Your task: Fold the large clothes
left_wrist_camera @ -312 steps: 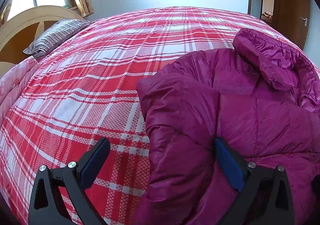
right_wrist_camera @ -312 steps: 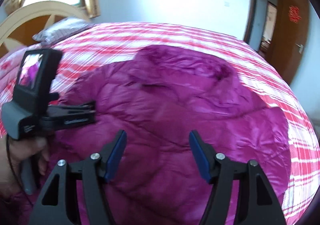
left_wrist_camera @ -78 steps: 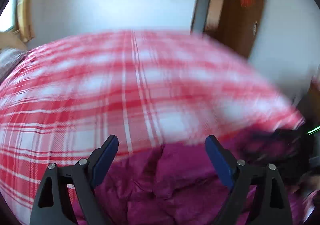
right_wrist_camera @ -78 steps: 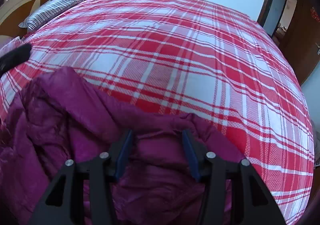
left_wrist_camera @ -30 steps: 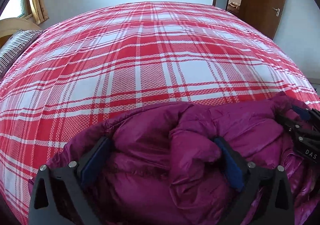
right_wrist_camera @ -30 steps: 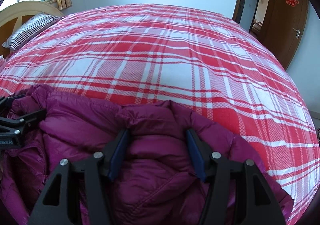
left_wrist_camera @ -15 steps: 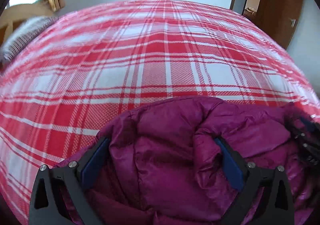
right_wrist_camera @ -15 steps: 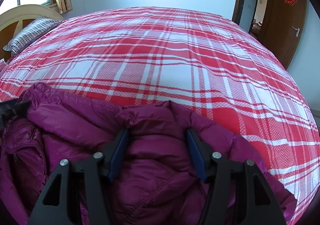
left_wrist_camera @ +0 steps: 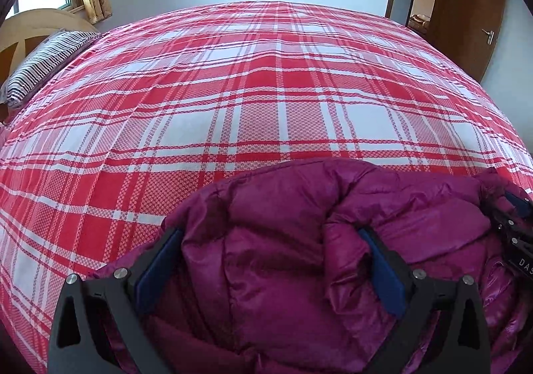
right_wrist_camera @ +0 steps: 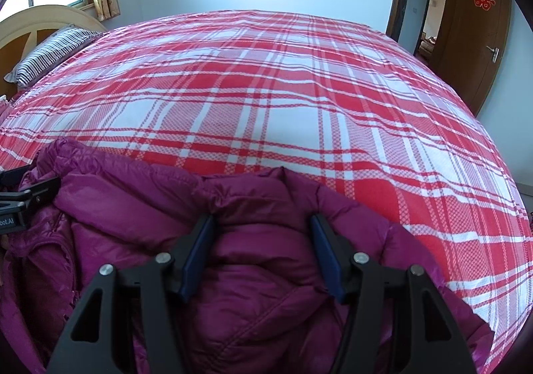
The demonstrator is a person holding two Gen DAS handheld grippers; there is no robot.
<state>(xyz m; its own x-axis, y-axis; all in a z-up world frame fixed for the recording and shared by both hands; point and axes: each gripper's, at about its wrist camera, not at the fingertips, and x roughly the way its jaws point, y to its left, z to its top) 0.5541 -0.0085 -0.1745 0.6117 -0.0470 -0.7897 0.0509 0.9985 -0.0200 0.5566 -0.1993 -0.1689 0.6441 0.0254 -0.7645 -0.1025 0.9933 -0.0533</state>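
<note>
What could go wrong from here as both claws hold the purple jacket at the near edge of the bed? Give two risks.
1. The jacket is puffy and shiny; the right claw pinches only a thick bunched ridge, so it may slide free.
2. The left claw stands wider around a loose bulge, so its hold looks weaker and the fold may land uneven on the plaid bedsheet.

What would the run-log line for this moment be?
stage: mid-fold | left gripper: around jacket bulk | right gripper: pinching jacket fold | surface: plaid bed
</note>
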